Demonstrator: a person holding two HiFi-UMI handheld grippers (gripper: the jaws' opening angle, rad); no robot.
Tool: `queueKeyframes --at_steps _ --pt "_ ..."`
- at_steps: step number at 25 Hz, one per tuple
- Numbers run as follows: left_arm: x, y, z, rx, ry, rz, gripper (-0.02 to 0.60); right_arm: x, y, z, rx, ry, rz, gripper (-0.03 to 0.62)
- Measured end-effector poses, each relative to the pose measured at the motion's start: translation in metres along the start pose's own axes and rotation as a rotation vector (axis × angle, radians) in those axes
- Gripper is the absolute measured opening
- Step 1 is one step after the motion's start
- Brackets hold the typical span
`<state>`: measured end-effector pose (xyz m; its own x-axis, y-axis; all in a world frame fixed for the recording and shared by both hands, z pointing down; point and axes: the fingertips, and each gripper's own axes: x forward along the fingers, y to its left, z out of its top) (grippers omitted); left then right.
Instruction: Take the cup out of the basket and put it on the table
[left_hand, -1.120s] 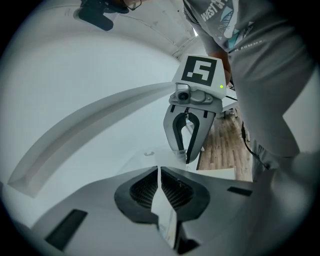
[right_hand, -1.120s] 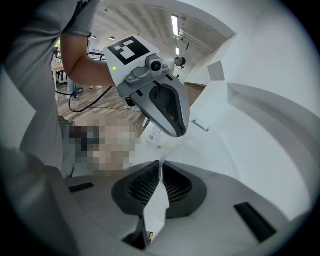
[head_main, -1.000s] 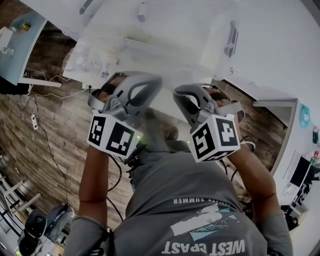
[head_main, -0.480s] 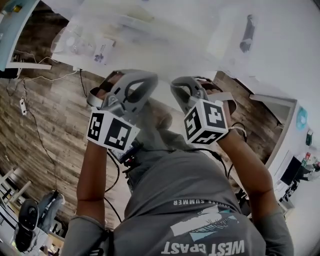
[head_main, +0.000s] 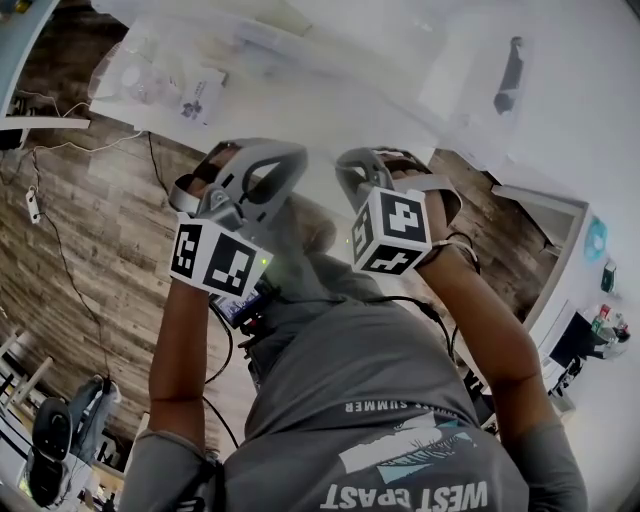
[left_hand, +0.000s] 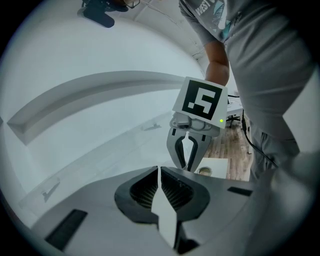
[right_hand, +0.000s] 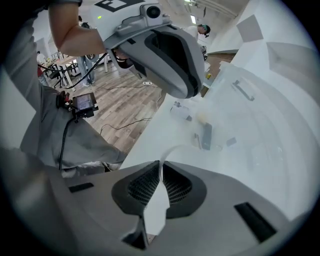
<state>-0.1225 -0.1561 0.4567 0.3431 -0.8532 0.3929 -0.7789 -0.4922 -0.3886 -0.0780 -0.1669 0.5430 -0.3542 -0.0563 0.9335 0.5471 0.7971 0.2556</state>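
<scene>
**Cup not in view: finding it comes before any reach**

Left gripper view: the left gripper has its ribbed fingers closed tip to tip, with nothing between them. Ahead of them lies a bare white surface. Just right of the tips hangs the right gripper, its fingers also together and empty. Beyond those fingers a small round object sits on a white square panel. It is too small to call a cup.

Right gripper view: the fingers meet at the tips and hold nothing. Past them runs the white table, with clear plastic bags ahead and to the right. The left gripper's handle fills the space above.

Head view: both grippers are held side by side in front of the person's torso. The table edge is just beyond the fingers, and the clear plastic bags lie well ahead.

No basket shows in any view. So the cup's direction from the fingers, its long axis, its look and which arm is nearer cannot be told.
</scene>
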Motion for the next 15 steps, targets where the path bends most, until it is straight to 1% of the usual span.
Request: queueKeyframes --at_steps 10,15 --pt "-0.001 0.001 -0.011 -0.025 0.013 -0.017 0.017 0.030 0.010 -0.017 -0.057 0.111 0.053 0.031" --pt "0.000 0.000 -0.015 -0.035 0.014 -0.026 0.017 0.046 0.018 -0.023 -0.052 0.133 0.098 0.031"
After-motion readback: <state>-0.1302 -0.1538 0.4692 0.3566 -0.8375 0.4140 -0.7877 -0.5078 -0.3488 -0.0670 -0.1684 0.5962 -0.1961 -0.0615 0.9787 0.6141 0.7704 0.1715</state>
